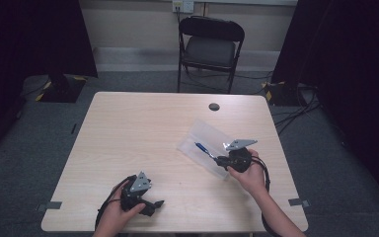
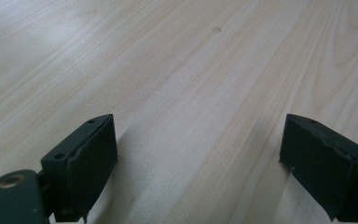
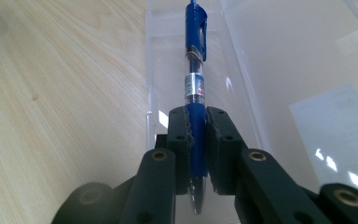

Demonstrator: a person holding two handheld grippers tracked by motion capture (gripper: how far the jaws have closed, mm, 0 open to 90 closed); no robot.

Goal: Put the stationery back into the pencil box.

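Observation:
A blue click pen (image 3: 196,60) with a clear barrel sticks out from between my right gripper's (image 3: 197,126) jaws, which are shut on its blue grip. The pen (image 1: 203,148) hangs over a clear plastic case (image 1: 205,147) that lies open on the right half of the table; my right gripper (image 1: 219,160) is at the case's near right edge. My left gripper (image 1: 157,203) rests near the table's front edge at the left, held by a hand. In the left gripper view its jaws (image 2: 198,163) stand wide open over bare wood with nothing between them.
The light wooden table (image 1: 138,128) has a small round dark cap (image 1: 214,106) near its far edge. A black folding chair (image 1: 210,47) stands beyond the table. Dark curtains hang at both sides and cables lie on the grey floor at the right.

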